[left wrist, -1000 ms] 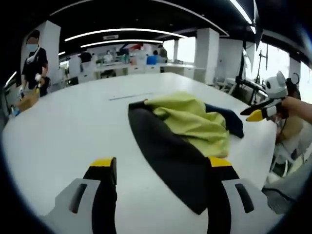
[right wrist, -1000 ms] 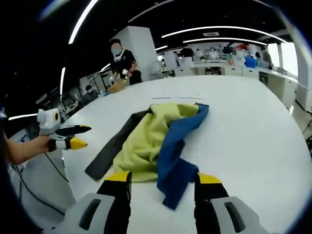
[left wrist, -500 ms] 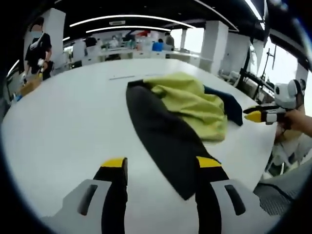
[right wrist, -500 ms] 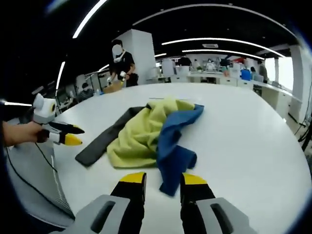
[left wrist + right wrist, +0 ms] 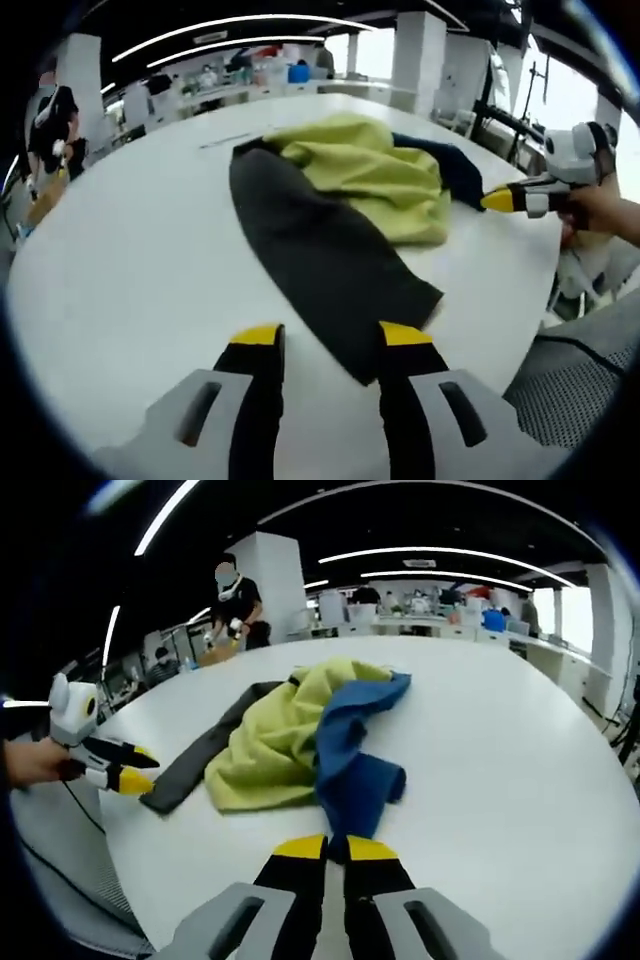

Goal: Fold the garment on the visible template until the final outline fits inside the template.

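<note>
The garment (image 5: 340, 215) lies crumpled on the white table (image 5: 130, 250), a heap of 3 colours: a dark grey panel, a yellow-green middle and a blue part. In the left gripper view the dark grey panel reaches toward the left gripper (image 5: 325, 345), its near corner lying between the 2 yellow-tipped jaws and partly over the right-hand jaw tip. Those jaws stand apart with a moderate gap; whether they touch the cloth cannot be told. Beyond the garment's blue edge, the right gripper (image 5: 500, 200) shows in a hand, its yellow tip just beside the cloth.

In the right gripper view the garment (image 5: 310, 740) has its blue part nearest the right gripper (image 5: 335, 848), the hanging blue end right at the jaw tips. Those jaws are drawn almost together; whether cloth is pinched between them cannot be told. The left gripper (image 5: 125, 775) sits by the garment's dark grey end.

Past the garment, the table runs wide and bare toward a person (image 5: 235, 605) standing in an office with pillars, desks and ceiling light strips.
</note>
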Demonstrator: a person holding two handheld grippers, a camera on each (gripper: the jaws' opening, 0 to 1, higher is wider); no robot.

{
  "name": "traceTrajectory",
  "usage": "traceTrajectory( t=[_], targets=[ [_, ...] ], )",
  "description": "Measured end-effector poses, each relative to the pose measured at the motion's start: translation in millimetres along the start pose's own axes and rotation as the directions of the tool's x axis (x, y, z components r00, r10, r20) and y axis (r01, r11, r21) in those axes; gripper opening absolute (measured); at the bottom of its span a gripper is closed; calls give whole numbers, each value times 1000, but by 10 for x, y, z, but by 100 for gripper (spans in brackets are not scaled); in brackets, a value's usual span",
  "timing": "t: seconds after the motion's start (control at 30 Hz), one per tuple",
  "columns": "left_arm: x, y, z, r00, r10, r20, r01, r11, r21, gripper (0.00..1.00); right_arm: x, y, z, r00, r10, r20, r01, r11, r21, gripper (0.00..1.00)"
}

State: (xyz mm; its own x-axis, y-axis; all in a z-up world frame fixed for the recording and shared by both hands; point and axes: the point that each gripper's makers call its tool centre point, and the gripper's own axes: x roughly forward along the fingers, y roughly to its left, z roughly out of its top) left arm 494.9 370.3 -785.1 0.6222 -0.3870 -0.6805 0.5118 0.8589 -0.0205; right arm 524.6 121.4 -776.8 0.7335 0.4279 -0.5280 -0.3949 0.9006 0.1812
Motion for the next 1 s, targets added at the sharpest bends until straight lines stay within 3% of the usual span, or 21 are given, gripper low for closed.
traceTrajectory(
  t=[0.4, 0.67, 0.77, 1.0],
  targets=[
    [5, -44, -7, 1000, -13, -3, 12, 1000, -13, 21, 6, -1, 82, 1000, -20, 23, 19, 1000, 25, 0],
    [19, -32, -5, 1000, -11, -10, 11, 999, -34, 0, -12, 32, 153, 998, -21, 53, 19, 1000, 24, 0],
    [-21, 30, -5, 1000, 12, -21, -12, 1000, -16, 0, -43, 32, 177, 998, -23, 59, 22, 1000, 20, 0],
    [-155, 189, 107, 999, 35, 37, -31, 995, -94, 0, -152, 50, 290, 999, -10, 42, 7, 998, 56, 0]
  ],
)
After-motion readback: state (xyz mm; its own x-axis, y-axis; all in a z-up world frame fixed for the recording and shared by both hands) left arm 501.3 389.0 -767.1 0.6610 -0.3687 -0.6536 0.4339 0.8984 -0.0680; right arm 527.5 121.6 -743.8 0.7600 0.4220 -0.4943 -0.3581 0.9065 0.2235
